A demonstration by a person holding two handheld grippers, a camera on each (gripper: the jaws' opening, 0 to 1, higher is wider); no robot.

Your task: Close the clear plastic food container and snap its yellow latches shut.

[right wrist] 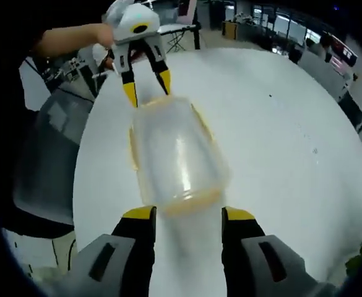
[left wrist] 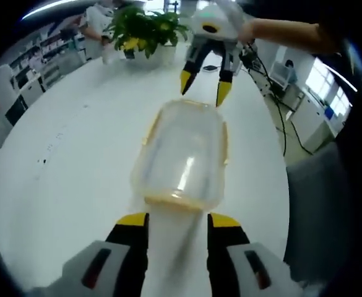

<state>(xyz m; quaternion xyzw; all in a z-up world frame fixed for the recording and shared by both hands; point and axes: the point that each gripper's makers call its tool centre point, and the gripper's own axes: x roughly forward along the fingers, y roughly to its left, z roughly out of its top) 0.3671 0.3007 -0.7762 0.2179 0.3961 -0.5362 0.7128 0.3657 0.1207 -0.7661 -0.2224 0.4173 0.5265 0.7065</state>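
The clear plastic food container lies lengthwise on the white table, its lid on top and thin yellow latches along its sides. My left gripper stands open just short of its near end, touching nothing. Past the far end, my right gripper hangs open with its yellow tips pointing down at the rim. In the right gripper view the container sits just ahead of my open right gripper, with the left gripper open at the opposite end. Whether the latches are snapped I cannot tell.
A potted green plant stands at the table's far edge. A grey chair sits beside the table, seen too as the chair in the right gripper view. A person's forearm holds the right gripper. Shelves line the room's side.
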